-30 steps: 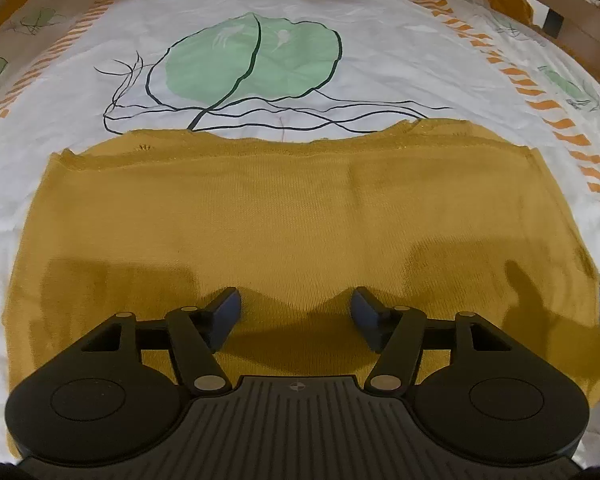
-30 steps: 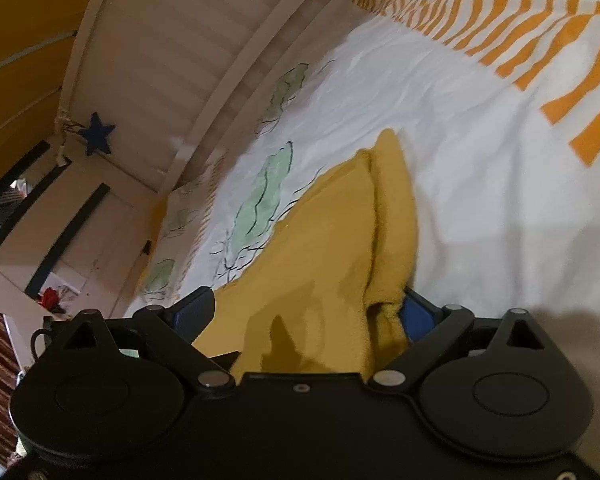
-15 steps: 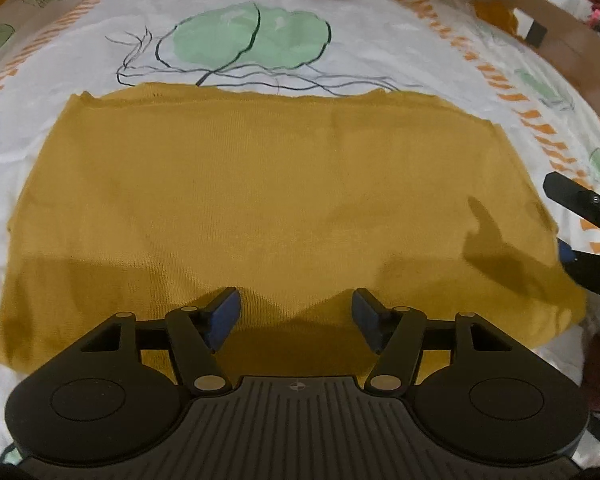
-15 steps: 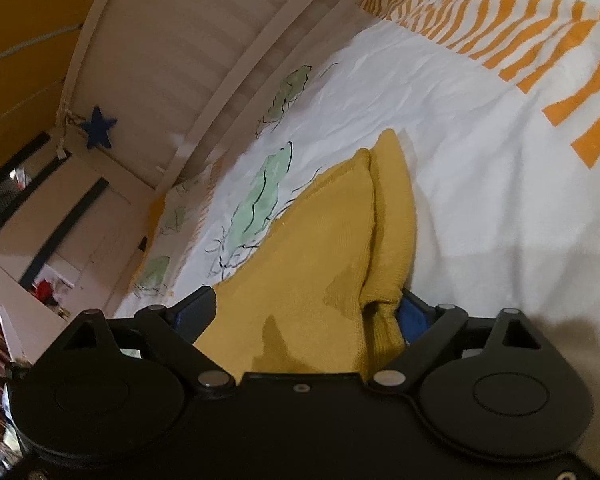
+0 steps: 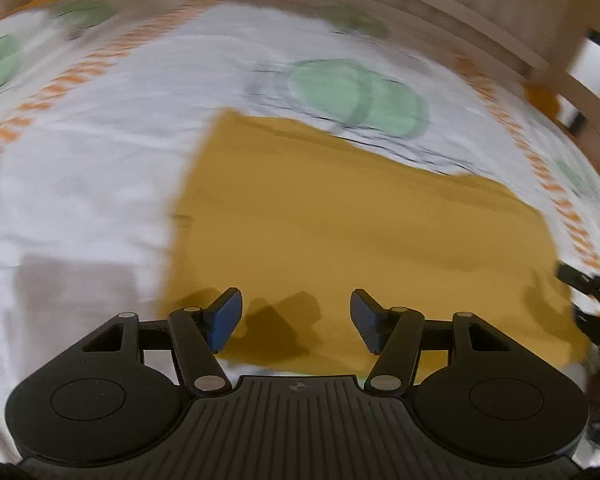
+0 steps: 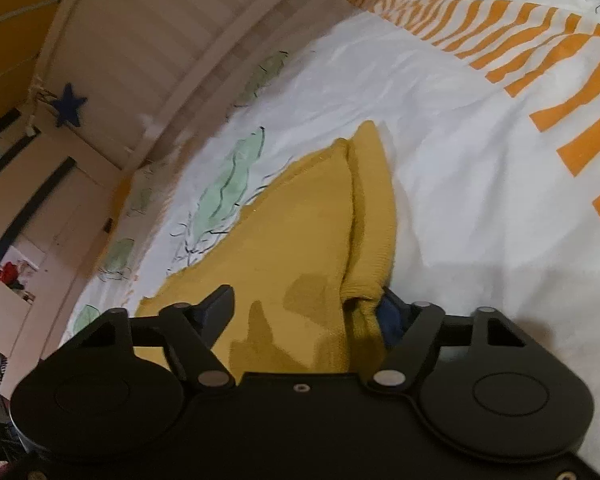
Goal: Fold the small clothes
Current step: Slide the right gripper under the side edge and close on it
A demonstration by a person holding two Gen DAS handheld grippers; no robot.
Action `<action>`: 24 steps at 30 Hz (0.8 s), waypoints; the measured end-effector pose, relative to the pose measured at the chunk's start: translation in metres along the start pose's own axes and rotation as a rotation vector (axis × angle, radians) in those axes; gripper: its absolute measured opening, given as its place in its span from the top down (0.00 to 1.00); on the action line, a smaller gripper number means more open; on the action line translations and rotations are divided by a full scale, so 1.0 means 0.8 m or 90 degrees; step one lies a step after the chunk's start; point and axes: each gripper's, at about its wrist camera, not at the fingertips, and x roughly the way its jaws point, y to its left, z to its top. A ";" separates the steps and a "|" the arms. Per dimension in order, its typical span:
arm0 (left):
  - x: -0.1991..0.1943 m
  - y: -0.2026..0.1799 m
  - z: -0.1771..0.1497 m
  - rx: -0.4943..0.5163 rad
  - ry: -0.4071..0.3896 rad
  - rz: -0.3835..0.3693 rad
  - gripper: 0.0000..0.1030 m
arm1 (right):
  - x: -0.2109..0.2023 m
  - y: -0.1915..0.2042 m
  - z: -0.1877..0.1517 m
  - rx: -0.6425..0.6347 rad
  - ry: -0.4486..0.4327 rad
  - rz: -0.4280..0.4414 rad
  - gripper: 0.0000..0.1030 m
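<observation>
Yellow cloth (image 5: 340,240) lies on the bed sheet (image 5: 80,208), both grippers (image 5: 296,320) (image 6: 312,312) spread wide, pinching nothing, so a careless grab might mess the fold.

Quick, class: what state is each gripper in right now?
Left gripper: open, holding nothing.
Right gripper: open, fingers either side of the yellow cloth's edge.

The mustard sweater (image 6: 300,236) is matt, fine-ribbed knit; the bed sheet (image 6: 460,128) smooth printed cotton, lightly creased.
</observation>
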 end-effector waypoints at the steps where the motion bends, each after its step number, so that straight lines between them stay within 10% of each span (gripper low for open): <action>1: 0.000 0.017 0.004 -0.019 0.003 0.010 0.43 | 0.000 0.001 0.001 0.001 0.003 -0.006 0.29; 24: 0.036 0.153 0.016 0.000 -0.104 0.139 0.39 | 0.020 0.045 0.008 -0.072 0.061 -0.139 0.39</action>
